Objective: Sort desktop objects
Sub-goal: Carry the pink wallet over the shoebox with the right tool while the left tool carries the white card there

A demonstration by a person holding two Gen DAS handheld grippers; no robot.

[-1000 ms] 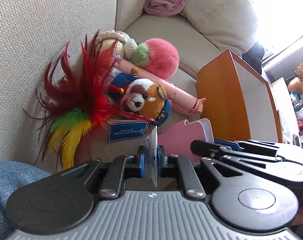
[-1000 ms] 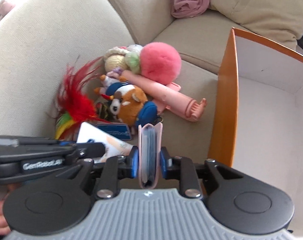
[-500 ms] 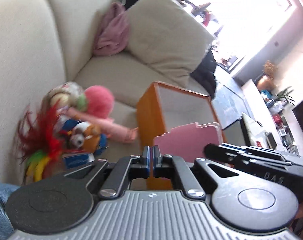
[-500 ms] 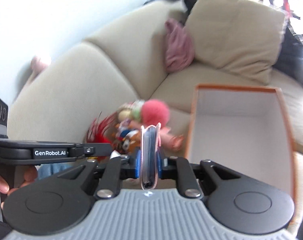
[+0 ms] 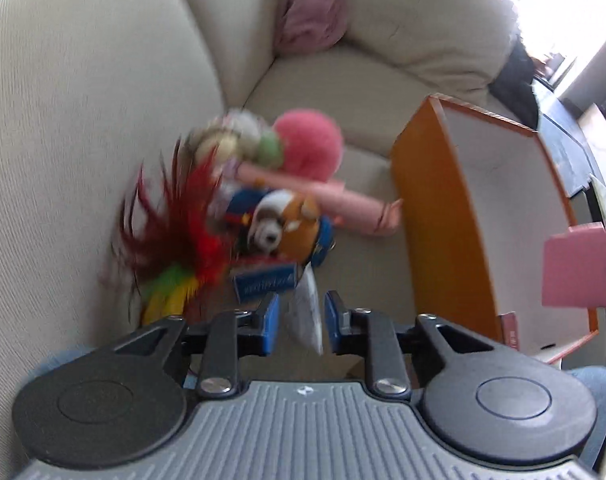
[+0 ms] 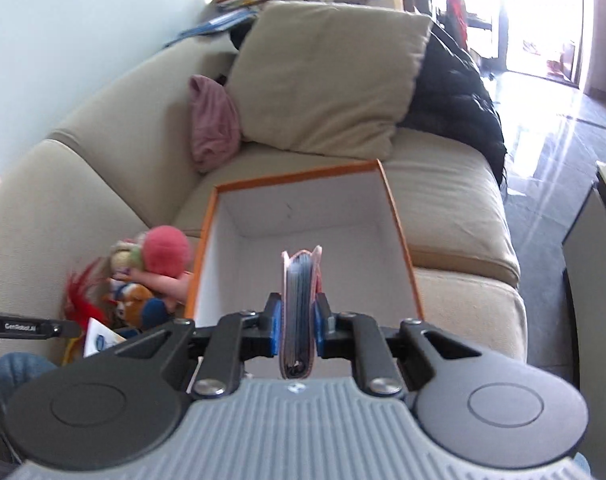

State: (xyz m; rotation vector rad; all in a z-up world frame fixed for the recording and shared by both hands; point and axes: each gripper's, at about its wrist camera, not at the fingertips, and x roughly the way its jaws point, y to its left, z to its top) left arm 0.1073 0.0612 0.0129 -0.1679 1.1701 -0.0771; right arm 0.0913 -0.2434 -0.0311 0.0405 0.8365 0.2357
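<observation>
My right gripper (image 6: 299,322) is shut on a pink card wallet (image 6: 299,300) with blue-grey sleeves, held on edge over the white inside of an orange box (image 6: 299,178). From the left wrist view the same wallet (image 5: 579,268) hangs at the right, past the box's orange wall (image 5: 435,216). My left gripper (image 5: 301,322) points down at a toy pile; its jaws are opening, and a white paper tag (image 5: 307,312) stands loose between the pads. Beyond it lie a dog plush (image 5: 287,224), a red feather toy (image 5: 175,240), a pink pompom (image 5: 307,148) and a pink tube toy (image 5: 323,196).
Everything sits on a beige sofa (image 6: 443,216) with a back cushion (image 6: 327,80), a pink cloth (image 6: 213,124) and a black garment (image 6: 459,92). A blue label (image 5: 263,282) lies by the plush. A denim knee (image 6: 19,372) shows at the lower left.
The left jaws, shut before, now stand apart with the tag loose between them. The right gripper carried the pink wallet from beside the toys to over the box.
</observation>
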